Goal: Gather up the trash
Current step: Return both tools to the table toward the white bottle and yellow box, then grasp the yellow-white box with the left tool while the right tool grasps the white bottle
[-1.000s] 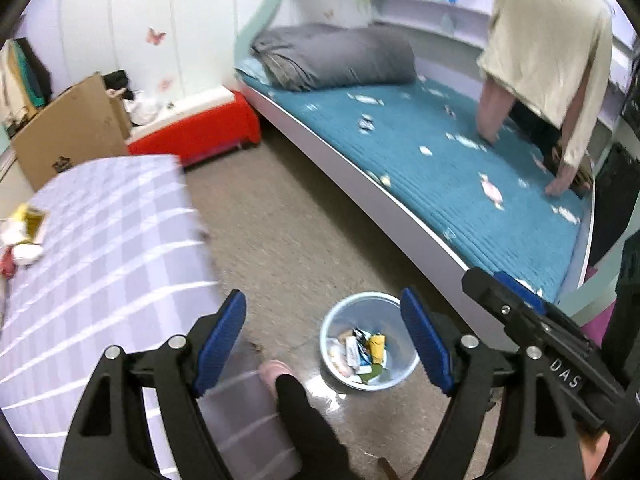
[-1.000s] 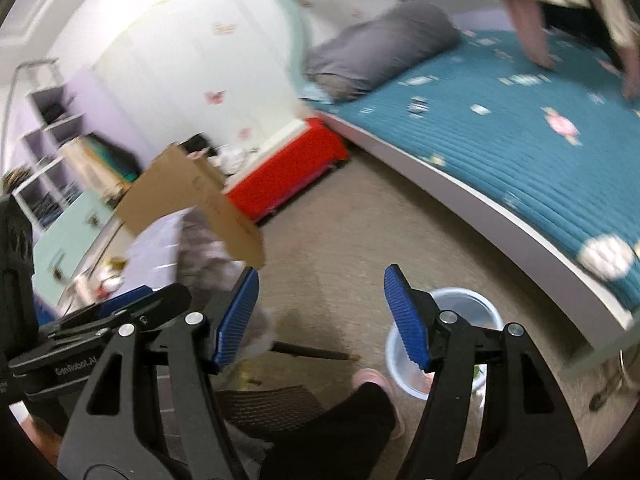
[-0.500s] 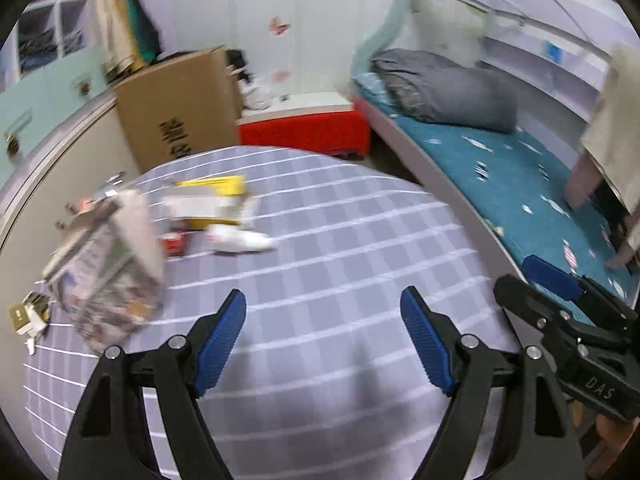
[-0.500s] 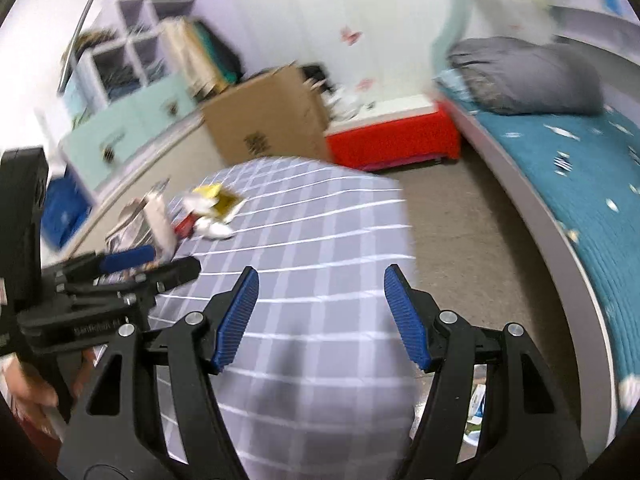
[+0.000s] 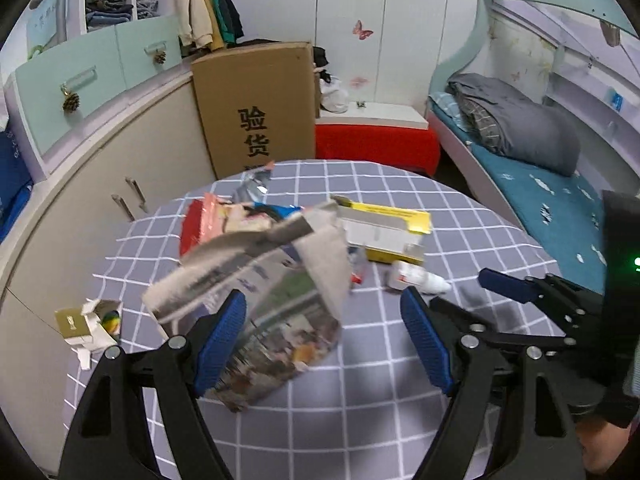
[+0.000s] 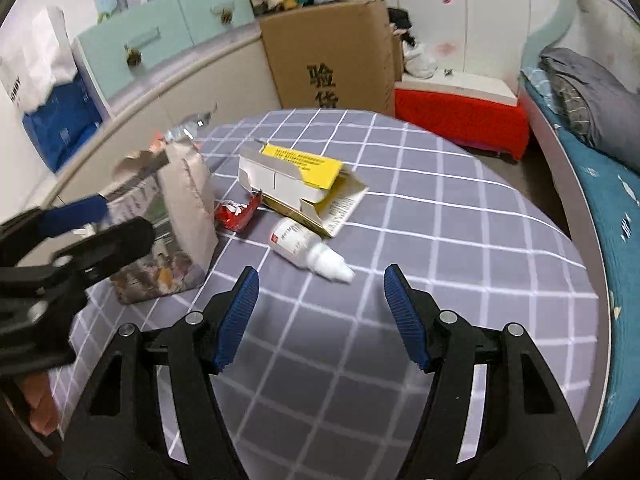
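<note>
Trash lies on a round table with a grey checked cloth point(image 5: 400, 400). A printed paper bag point(image 5: 276, 300) stands just ahead of my open, empty left gripper point(image 5: 324, 340). Behind it lie a yellow-and-white carton point(image 5: 384, 232), a small white bottle point(image 5: 416, 280) and a red snack packet point(image 5: 200, 220). In the right wrist view the white bottle point(image 6: 308, 252) lies just ahead of my open, empty right gripper point(image 6: 320, 316), with the carton point(image 6: 300, 180), a red wrapper point(image 6: 236, 212) and the bag point(image 6: 180, 232) beyond. The left gripper point(image 6: 76, 224) shows beside the bag.
A small torn box point(image 5: 88, 324) lies at the table's left edge. A large cardboard box point(image 5: 256, 108) and a red bench point(image 5: 376, 144) stand behind the table. Cabinets point(image 5: 100, 152) run along the left. A bed point(image 5: 540, 184) is on the right.
Both grippers swung up from the floor and the trash bin to the table. The trash pile now sits much closer in both views. Both grippers stayed open.
</note>
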### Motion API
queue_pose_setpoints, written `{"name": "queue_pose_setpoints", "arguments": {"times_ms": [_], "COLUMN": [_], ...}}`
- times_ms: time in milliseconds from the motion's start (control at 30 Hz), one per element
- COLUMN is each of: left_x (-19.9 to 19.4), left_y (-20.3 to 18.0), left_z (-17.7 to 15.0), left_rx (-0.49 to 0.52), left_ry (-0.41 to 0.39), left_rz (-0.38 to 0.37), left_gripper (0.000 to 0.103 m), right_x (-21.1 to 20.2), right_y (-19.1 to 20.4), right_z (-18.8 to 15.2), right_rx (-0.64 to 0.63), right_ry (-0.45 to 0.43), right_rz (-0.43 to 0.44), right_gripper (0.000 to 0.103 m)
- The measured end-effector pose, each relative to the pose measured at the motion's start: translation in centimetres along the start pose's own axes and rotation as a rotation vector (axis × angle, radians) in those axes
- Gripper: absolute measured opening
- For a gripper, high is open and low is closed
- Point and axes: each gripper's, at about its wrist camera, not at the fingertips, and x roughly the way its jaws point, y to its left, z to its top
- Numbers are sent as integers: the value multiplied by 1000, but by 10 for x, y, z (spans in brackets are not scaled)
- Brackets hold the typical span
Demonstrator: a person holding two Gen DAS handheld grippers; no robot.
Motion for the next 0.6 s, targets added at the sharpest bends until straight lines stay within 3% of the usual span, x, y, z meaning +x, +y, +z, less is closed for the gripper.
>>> {"name": "queue_pose_setpoints", "arguments": {"times_ms": [133, 200, 333, 367, 600], "left_x": [4, 5, 10, 12, 30], "left_y": [2, -2, -16, -21, -78], "left_z": [4, 5, 12, 13, 17], "left_rx": [19, 30, 49, 60, 191], "left_ry": [-11, -9, -9, -8, -8], "left_rz": [37, 42, 34, 36, 101], "left_gripper": [78, 78, 78, 78, 78], "right_x": [19, 27, 26, 22, -8], "right_y": [7, 7, 1, -5, -53], "right_z": [9, 11, 10, 7, -15], "right_rx": [-31, -43, -65, -65, -13], "right_ry": [26, 54, 58, 54, 17], "right_rz": [-5, 9, 17, 23, 30], "right_gripper": [61, 36, 27, 20, 19]}}
